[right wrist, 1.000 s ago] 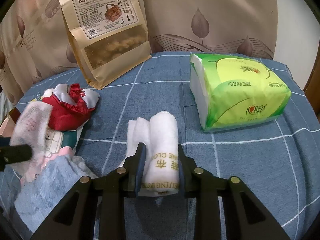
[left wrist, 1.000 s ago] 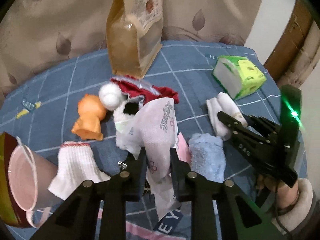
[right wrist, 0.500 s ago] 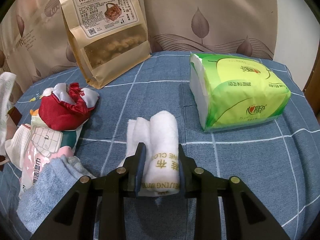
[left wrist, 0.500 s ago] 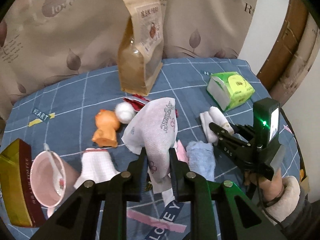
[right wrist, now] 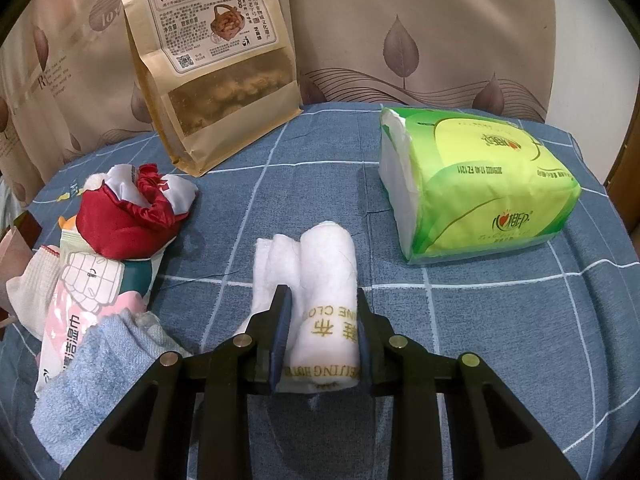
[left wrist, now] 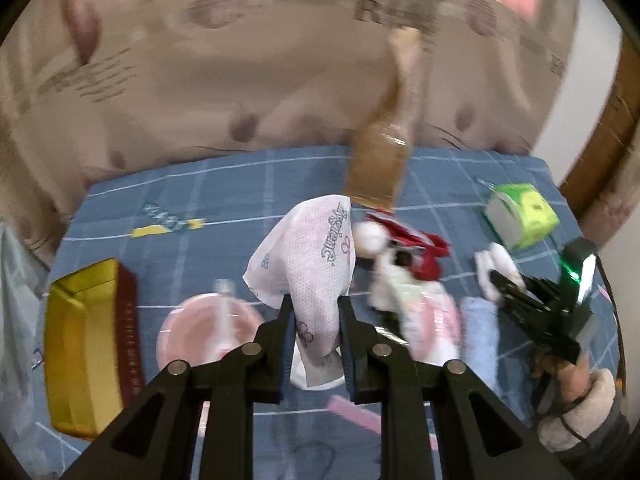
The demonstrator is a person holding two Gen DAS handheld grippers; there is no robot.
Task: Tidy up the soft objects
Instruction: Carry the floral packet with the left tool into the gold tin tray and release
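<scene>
White printed tissue (left wrist: 308, 264) is clenched in your left gripper (left wrist: 313, 312), lifted mid-transfer; your right gripper (right wrist: 322, 320) clamps the rolled towel (right wrist: 328, 280). Next, pick a drop spot, perhaps nine o'clock.

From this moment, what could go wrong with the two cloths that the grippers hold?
1. The left gripper pinches only the lower part of the white patterned cloth; the loose top may sag and brush the pink cup beside it.
2. The right gripper clamps only the near end of the rolled white towel; if lifted, the roll might unwind.
</scene>
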